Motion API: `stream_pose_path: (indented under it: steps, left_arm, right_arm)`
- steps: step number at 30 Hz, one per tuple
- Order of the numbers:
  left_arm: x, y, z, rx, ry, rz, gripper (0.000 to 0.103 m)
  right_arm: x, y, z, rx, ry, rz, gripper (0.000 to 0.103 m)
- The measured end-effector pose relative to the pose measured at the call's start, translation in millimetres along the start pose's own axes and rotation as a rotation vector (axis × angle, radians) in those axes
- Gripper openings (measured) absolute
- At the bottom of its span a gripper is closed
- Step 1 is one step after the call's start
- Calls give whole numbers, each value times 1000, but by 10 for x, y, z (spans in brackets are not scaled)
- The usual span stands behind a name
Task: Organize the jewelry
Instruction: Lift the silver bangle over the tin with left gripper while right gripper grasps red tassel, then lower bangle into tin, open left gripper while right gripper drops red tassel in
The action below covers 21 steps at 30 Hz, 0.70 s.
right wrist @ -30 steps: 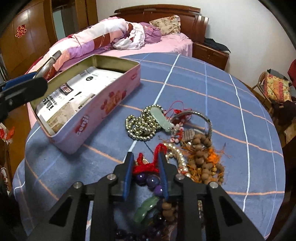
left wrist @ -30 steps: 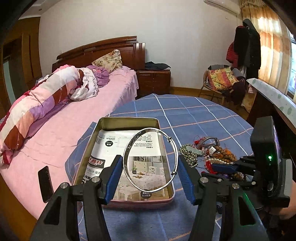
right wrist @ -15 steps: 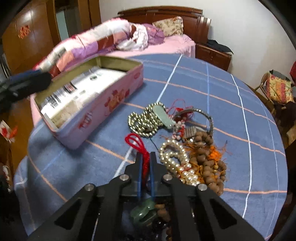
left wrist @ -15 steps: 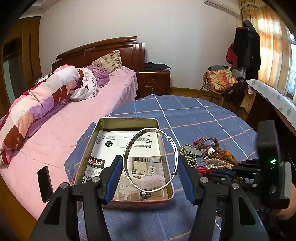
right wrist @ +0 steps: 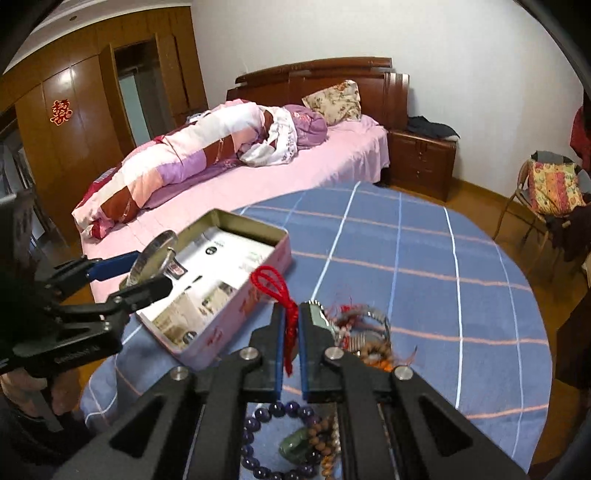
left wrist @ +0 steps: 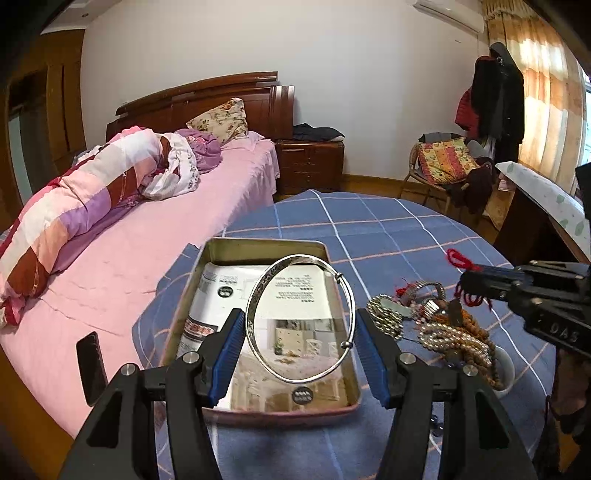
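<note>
Bedroom with plain white walls point(left wrist: 369, 92) and a wood floor point(right wrist: 480, 206); a wall air-conditioner point(left wrist: 447, 14) hangs high beside orange-striped curtains point(left wrist: 543, 92) lit by daylight. Dark wooden bed point(left wrist: 207, 99) with pink sheet point(left wrist: 147, 251), rolled patchwork quilt point(left wrist: 85, 199) and floral pillow point(left wrist: 221, 120); matching nightstand point(left wrist: 310, 166) bearing dark folded clothing; wooden wardrobe point(right wrist: 66, 147) with a red paper ornament point(right wrist: 60, 112). Chair point(right wrist: 532, 206) with a patterned cushion point(left wrist: 443, 158), dark garments point(left wrist: 498, 92) hanging above it, and a round table under a blue checked cloth point(right wrist: 424, 266).
</note>
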<state>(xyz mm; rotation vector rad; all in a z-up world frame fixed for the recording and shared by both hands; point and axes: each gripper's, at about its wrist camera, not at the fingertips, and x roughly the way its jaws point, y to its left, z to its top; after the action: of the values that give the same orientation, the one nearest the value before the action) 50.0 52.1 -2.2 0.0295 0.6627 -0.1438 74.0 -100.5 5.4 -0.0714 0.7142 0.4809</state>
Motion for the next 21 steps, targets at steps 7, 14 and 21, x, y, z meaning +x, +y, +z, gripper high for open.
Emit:
stream_pose_path:
  steps: [7,14,21]
  left_arm:
    - [128,108,110,6,2,24,60]
    - [310,249,189,4,27,40,60]
    - [479,334,260,17,52,58,60]
  right_arm:
    - [152,128,184,-27,0,16,8]
    - [360,292,385,-40,-2,40,8]
    - [639,400,506,-50,23,42,8]
